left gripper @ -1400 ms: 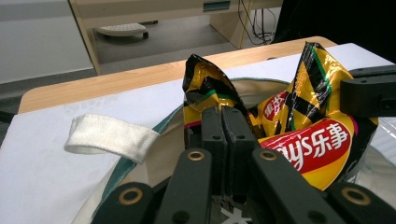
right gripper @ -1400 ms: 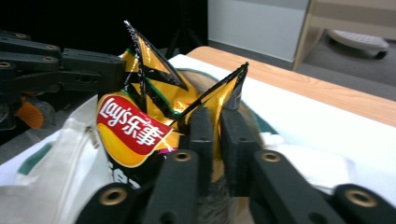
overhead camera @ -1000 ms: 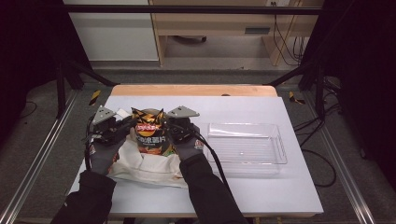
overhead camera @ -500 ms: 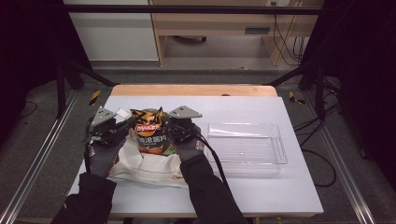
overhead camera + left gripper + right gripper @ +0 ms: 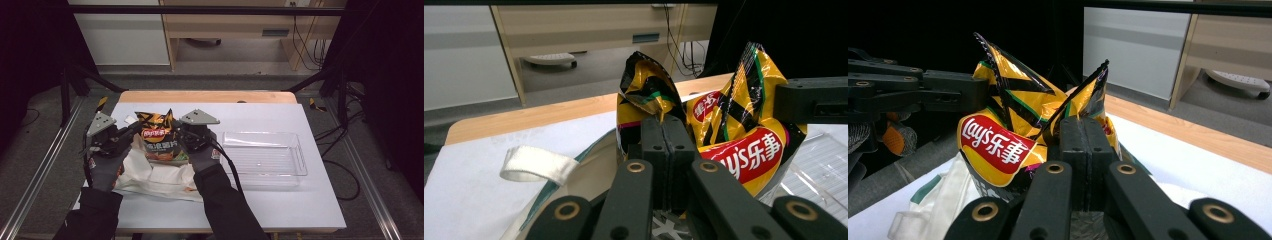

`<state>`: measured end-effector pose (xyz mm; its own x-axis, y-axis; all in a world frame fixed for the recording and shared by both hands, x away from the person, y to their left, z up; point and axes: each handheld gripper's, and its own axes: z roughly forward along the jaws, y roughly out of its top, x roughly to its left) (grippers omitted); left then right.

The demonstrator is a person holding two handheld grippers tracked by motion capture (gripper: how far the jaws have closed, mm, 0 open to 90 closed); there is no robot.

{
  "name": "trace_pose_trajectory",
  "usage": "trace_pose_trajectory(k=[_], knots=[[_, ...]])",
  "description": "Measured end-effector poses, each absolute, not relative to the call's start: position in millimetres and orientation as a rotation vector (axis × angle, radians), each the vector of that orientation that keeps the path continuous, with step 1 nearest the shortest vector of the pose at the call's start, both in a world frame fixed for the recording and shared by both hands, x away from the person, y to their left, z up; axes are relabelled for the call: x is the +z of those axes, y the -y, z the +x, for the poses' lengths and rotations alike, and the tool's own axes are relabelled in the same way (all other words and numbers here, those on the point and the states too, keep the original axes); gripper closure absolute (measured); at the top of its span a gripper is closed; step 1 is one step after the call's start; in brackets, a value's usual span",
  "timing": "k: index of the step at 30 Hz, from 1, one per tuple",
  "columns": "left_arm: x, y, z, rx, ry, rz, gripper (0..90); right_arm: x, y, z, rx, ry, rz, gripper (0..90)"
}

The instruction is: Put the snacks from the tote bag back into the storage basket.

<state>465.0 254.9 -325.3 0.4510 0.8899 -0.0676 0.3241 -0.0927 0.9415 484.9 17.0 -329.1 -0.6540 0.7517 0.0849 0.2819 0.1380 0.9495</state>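
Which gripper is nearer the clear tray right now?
Right. The right gripper grips the chip bag on the side facing the tray. The left gripper pinches the bag's far corner, with the bag between it and the tray.

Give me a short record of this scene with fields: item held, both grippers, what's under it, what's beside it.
Item held: Lay's chip bag, upright
Left gripper: shut on the bag's top corner
Right gripper: shut on the bag's other top corner
Under it: white cloth bag, lying flat
Beside it: clear plastic tray on the white table
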Motion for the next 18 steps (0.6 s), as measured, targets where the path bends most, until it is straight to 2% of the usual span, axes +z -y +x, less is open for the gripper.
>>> trace_pose_trajectory(k=[18], knots=[[-290,-258,447,0.713,-1.029,1.586,89.6,-298,-17,474,1.570,-1.995,0.922,90.0]])
